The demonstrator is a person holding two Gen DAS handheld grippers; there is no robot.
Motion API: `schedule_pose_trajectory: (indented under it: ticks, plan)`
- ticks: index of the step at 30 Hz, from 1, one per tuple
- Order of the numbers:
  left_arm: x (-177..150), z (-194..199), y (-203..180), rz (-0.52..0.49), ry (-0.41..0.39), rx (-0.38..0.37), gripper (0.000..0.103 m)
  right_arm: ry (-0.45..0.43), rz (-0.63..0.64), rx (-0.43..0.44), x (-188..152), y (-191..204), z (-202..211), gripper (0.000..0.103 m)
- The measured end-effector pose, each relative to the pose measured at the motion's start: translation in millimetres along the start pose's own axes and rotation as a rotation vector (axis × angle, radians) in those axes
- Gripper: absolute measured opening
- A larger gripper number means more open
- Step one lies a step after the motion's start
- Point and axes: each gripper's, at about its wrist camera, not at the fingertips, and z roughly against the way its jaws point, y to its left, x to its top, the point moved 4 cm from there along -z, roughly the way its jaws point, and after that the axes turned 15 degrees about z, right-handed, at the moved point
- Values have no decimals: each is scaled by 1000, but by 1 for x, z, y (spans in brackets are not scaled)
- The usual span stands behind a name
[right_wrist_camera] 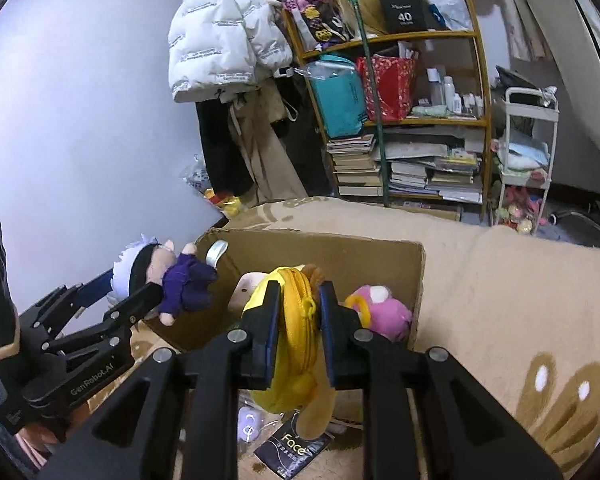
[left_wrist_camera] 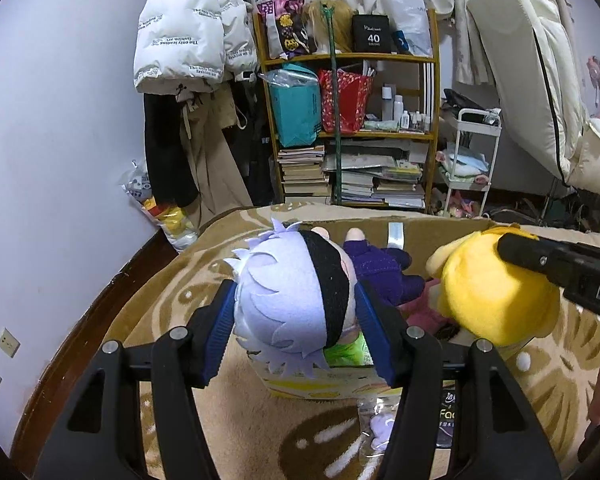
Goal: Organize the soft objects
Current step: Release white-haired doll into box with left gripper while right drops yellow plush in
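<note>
My left gripper is shut on the head of a plush doll with pale lavender hair, a black blindfold and purple clothes. The doll hangs over the near left edge of an open cardboard box; the right wrist view shows this doll and the left gripper from the side. My right gripper is shut on a yellow plush pouch with a zipper, above the box's near side. In the left wrist view the yellow plush shows with one finger of the right gripper on it. A pink plush lies inside the box.
The box stands on a tan and brown patterned blanket. A small lavender item in a clear bag and a black packet lie in front of the box. Behind are a crowded wooden shelf, hanging coats, a white cart and a white chair.
</note>
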Motion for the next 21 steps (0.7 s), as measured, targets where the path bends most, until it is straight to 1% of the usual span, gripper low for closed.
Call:
schedule_pose_trajectory:
  ticks: [4, 7, 8, 10, 13, 14, 15, 19, 21]
  plan:
    - [-3, -5, 0, 10, 33, -15, 61, 4, -28, -5, -4, -6, 2, 23]
    - [-6, -5, 0, 2, 39, -14, 62, 12, -48, 3, -6, -9, 2, 24]
    - [-6, -6, 0, -2, 39, -10, 66, 13, -51, 2, -6, -9, 2, 25]
    - [-7, -5, 0, -17, 36, 8, 72, 20, -54, 5, -7, -9, 2, 30]
    - [-8, -2, -1, -30, 24, 23, 76, 27, -49, 1, -8, -6, 3, 45]
    - [-8, -1, -1, -34, 19, 29, 76, 23, -50, 6, -8, -5, 4, 56]
    - [-8, 0, -1, -40, 16, 31, 77, 21, -52, 7, -8, -4, 5, 64]
    - [-8, 9, -2, -55, 4, 28, 78, 15, -52, -1, -7, -2, 12, 74]
    - [-9, 14, -1, -50, -3, 32, 82, 16, -59, 5, -7, -3, 14, 86]
